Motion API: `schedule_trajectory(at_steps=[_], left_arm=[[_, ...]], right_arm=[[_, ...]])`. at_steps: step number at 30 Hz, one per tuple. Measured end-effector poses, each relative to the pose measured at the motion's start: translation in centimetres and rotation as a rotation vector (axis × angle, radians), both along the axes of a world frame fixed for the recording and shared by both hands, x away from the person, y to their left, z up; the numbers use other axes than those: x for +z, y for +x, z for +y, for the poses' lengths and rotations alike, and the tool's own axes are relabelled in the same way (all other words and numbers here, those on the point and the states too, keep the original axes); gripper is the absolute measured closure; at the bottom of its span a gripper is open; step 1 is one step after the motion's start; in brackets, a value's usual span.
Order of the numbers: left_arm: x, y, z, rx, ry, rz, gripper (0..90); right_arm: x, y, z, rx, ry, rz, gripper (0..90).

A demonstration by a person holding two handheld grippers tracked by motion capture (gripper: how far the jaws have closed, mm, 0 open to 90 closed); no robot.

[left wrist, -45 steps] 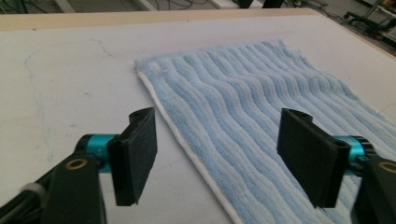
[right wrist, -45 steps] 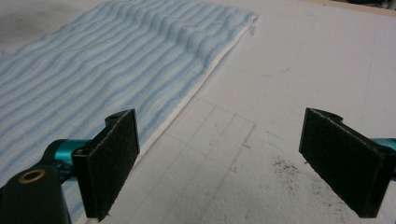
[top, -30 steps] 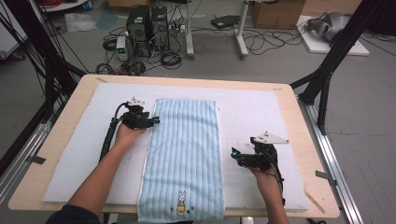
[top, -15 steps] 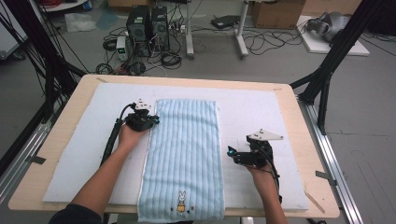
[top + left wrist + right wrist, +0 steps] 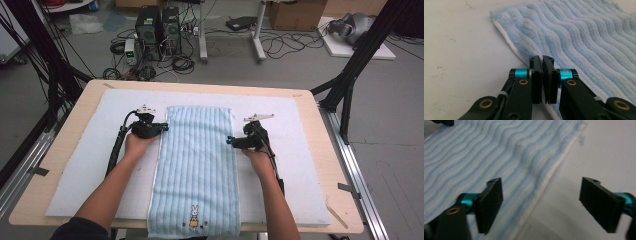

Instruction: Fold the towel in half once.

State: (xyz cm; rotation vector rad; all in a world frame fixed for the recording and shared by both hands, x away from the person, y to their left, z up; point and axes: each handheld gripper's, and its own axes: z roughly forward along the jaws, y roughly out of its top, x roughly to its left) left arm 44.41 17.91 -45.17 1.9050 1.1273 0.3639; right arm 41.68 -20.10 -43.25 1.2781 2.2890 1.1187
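One blue towel [image 5: 196,170] lies lengthwise mid-surface, white pad [image 5: 300,165] bare either side; left gripper [image 5: 161,128] fingers pinch its left hem, right gripper [image 5: 231,142] fingers, just been closing, straddle its right hem untouched.

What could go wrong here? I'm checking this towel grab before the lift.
1. The left gripper is shut at the very edge of the towel, so the thin hem might slip out when pulled.
2. The right gripper has just been closing, but its jaws stand apart astride the towel's other edge, pressing nothing. Lifting now could raise one side only.
3. The towel's near end hangs over the table, so it might slide off.
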Motion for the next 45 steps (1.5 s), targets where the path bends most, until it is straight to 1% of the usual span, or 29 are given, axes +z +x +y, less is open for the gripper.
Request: schedule_trajectory(at_steps=[1,3,5,7,9,11,12,13,14,15,16,18,19,20,21,23,24,26,28,29,32,33,35,36,40,42,43,44,45], left_arm=[[0.0,0.0,-0.1,0.004,-0.003,0.001,85.8],[0.0,0.0,-0.1,0.005,-0.003,0.000,85.9],[0.0,0.0,-0.1,0.004,-0.001,0.001,85.9],[0.0,0.0,-0.1,0.007,-0.002,0.004,85.9],[0.0,0.0,-0.1,0.005,-0.001,0.005,86.0],[0.0,0.0,0.0,0.010,-0.009,0.008,86.2],[0.0,0.1,0.0,0.010,-0.010,0.010,86.3],[0.0,0.1,0.1,0.008,-0.008,0.014,86.5],[0.0,0.1,0.1,0.015,-0.013,0.013,86.5],[0.0,0.2,0.2,0.028,-0.030,0.014,86.6],[0.1,0.3,0.3,0.046,-0.058,0.010,86.6],[0.3,0.6,0.6,0.067,-0.096,0.013,86.7],[0.5,0.8,0.7,0.069,-0.102,0.012,86.7],[0.8,0.9,0.7,0.076,-0.113,0.001,86.7],[1.0,0.9,0.8,0.080,-0.128,-0.011,86.7],[1.5,0.9,0.9,0.083,-0.167,-0.033,86.7],[1.7,0.8,1.0,0.075,-0.174,-0.036,86.7],[2.0,0.6,1.2,0.056,-0.180,-0.034,86.7],[2.4,0.2,1.4,0.038,-0.180,-0.044,86.6],[2.6,0.0,1.5,0.032,-0.185,-0.051,86.6],[3.0,-0.9,1.7,0.013,-0.190,-0.063,86.6],[3.1,-1.3,1.7,0.009,-0.199,-0.070,86.6],[3.3,-2.0,1.8,-0.012,-0.194,-0.073,86.6],[3.5,-2.5,1.8,-0.020,-0.197,-0.089,86.5],[3.9,-4.3,2.1,-0.052,-0.212,-0.108,86.6],[4.1,-5.3,2.1,-0.068,-0.221,-0.119,86.5],[4.2,-5.6,2.1,-0.075,-0.216,-0.126,86.6],[4.3,-6.2,2.0,-0.089,-0.197,-0.131,86.6],[4.3,-6.6,2.0,-0.100,-0.181,-0.141,86.6]], right_arm=[[-0.1,0.5,0.2,-0.005,-0.004,0.004,32.1],[-0.4,1.3,0.5,-0.023,0.004,0.019,41.9],[-0.5,1.9,0.9,-0.035,-0.013,0.016,50.6],[-0.6,2.3,1.3,-0.048,-0.039,0.025,57.1],[-0.8,2.8,1.7,-0.039,-0.066,0.047,63.6],[-0.8,2.9,2.0,-0.036,-0.091,0.036,71.2],[-0.8,2.9,2.1,-0.020,-0.088,0.043,78.7],[-0.7,2.9,2.1,-0.011,-0.093,0.038,82.9],[-0.7,2.9,2.3,-0.003,-0.108,0.029,84.9],[-0.6,2.9,2.5,-0.004,-0.125,0.018,85.4],[-0.5,2.9,2.6,-0.010,-0.136,0.003,85.8],[-0.3,3.0,2.7,-0.025,-0.136,-0.022,85.9],[-0.1,3.0,2.7,-0.038,-0.125,-0.047,85.9],[0.2,3.0,2.6,-0.043,-0.116,-0.072,85.9],[0.4,3.0,2.5,-0.051,-0.103,-0.086,85.9],[0.7,2.8,2.3,-0.054,-0.088,-0.105,85.9],[0.8,2.8,2.2,-0.054,-0.072,-0.102,85.9],[1.0,2.5,1.8,-0.047,-0.044,-0.095,85.9],[1.3,2.0,1.4,-0.042,0.016,-0.101,85.9],[1.4,1.7,1.3,-0.033,0.031,-0.104,85.9],[1.7,0.7,1.2,0.002,0.032,-0.104,85.9],[1.7,0.4,1.2,0.011,0.036,-0.103,85.9],[1.9,-0.3,1.0,0.024,0.045,-0.114,85.9],[1.9,-0.6,0.8,0.030,0.054,-0.111,85.9],[1.9,-2.0,0.5,0.055,0.063,-0.107,85.8],[2.0,-3.0,0.3,0.071,0.058,-0.115,85.8],[2.0,-3.3,0.3,0.075,0.060,-0.108,85.8],[2.1,-3.5,0.3,0.083,0.053,-0.106,85.8],[2.3,-4.0,0.3,0.090,0.048,-0.113,85.8]])
